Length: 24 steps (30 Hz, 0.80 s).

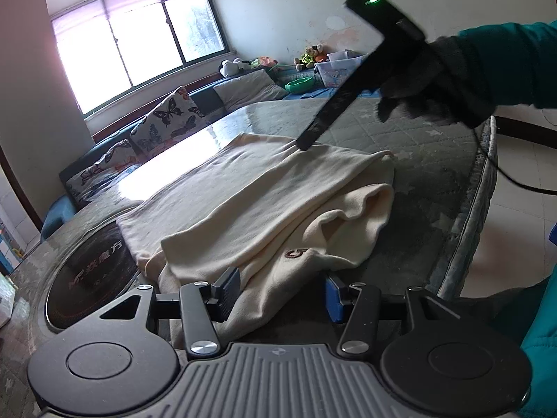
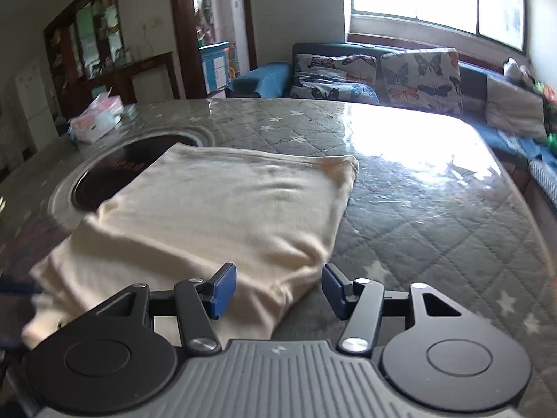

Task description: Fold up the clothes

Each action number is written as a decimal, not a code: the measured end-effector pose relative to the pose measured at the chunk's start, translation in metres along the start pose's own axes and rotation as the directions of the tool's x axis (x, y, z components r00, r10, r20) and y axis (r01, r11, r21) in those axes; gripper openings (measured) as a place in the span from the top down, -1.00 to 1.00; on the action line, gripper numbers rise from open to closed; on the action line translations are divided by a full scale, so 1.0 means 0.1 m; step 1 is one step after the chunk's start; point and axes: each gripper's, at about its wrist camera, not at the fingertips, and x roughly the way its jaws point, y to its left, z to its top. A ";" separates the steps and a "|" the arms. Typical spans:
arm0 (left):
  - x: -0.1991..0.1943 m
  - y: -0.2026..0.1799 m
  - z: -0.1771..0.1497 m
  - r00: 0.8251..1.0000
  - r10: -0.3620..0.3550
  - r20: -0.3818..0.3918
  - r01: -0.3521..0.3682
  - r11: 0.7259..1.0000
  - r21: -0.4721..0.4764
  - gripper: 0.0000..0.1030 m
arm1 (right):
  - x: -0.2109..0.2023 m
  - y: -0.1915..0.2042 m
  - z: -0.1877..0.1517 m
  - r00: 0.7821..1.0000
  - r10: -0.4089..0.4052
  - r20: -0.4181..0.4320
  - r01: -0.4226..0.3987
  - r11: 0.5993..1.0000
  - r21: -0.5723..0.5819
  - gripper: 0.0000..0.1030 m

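Fingers (image 1: 229,289) on the left gripper (image 1: 278,291) stand spread, blue pads either side of the cream cotton garment's (image 1: 264,202) near hem at lower centre, gripping nothing. Same on the right gripper (image 2: 276,291): spread wide, straddling a folded corner of that cream cloth (image 2: 216,216), empty. Outward now, the garment lies partly folded mid-frame on the grey quilted, glass-topped desk (image 1: 435,160), one edge over the round black inset hob (image 1: 90,275). My read: mid-fold, between grasps. Next up, both need to close on an edge and carry it across, squaring layers.
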 end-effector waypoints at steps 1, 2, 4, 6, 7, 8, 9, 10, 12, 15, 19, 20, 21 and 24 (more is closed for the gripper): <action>0.00 -0.01 0.00 1.000 0.000 0.005 0.000 1.000 0.004 -0.02 | -0.06 0.03 -0.02 1.000 0.000 -0.001 0.000 1.000 -0.023 -0.08; 0.00 -0.01 0.01 1.000 -0.001 0.010 0.001 1.000 0.009 -0.01 | -0.15 0.08 -0.06 1.000 0.004 -0.002 -0.004 0.998 -0.059 -0.09; -0.01 -0.02 0.02 1.000 0.001 0.020 -0.001 1.000 0.016 0.06 | -0.27 0.17 -0.11 1.000 0.016 -0.004 -0.016 0.994 -0.107 -0.09; -0.01 -0.02 0.03 1.000 -0.003 0.029 0.002 1.000 0.018 0.22 | -0.37 0.25 -0.16 0.999 0.033 -0.005 -0.033 0.989 -0.142 -0.09; -0.01 -0.02 0.04 0.999 -0.004 0.032 0.004 1.000 0.019 0.25 | -0.42 0.29 -0.19 0.999 0.043 -0.006 -0.044 0.986 -0.159 -0.09; 0.00 -0.02 0.04 0.999 -0.006 0.035 0.005 1.000 0.021 0.35 | -0.48 0.34 -0.22 0.998 0.056 -0.007 -0.057 0.982 -0.180 -0.10; 0.01 -0.02 0.04 0.999 -0.007 0.040 0.006 1.000 0.023 0.52 | -0.50 0.37 -0.23 0.998 0.061 -0.008 -0.061 0.980 -0.190 -0.10; 0.01 -0.02 0.04 0.999 -0.009 0.042 0.008 1.000 0.018 0.61 | -0.53 0.40 -0.25 0.998 0.066 -0.012 -0.067 0.977 -0.204 -0.10; 0.01 0.01 0.05 0.999 -0.011 0.046 0.011 1.000 -0.003 0.75 | -0.60 0.48 -0.31 0.997 0.077 -0.030 -0.082 0.968 -0.236 -0.15; -0.05 0.09 0.10 0.998 -0.007 0.066 0.010 0.999 -0.051 0.80 | -0.67 0.60 -0.41 0.995 0.090 -0.046 -0.100 0.950 -0.297 -0.22; -0.06 0.25 0.19 0.997 0.012 0.081 -0.002 0.993 -0.116 0.82 | -0.65 0.78 -0.54 0.992 0.107 -0.061 -0.122 0.915 -0.384 -0.29; -0.05 0.28 0.21 0.997 0.013 0.081 -0.003 0.992 -0.128 0.82 | -0.63 0.82 -0.56 0.993 0.102 -0.055 -0.116 0.905 -0.410 -0.29; -0.04 0.30 0.22 0.996 0.016 0.083 -0.004 0.991 -0.135 0.82 | -0.61 0.85 -0.57 0.994 0.098 -0.046 -0.108 0.900 -0.422 -0.29; -0.01 0.36 0.25 0.996 0.018 0.087 -0.004 0.988 -0.157 0.82 | -0.49 0.89 -0.56 0.995 0.102 -0.019 -0.100 0.902 -0.421 -0.25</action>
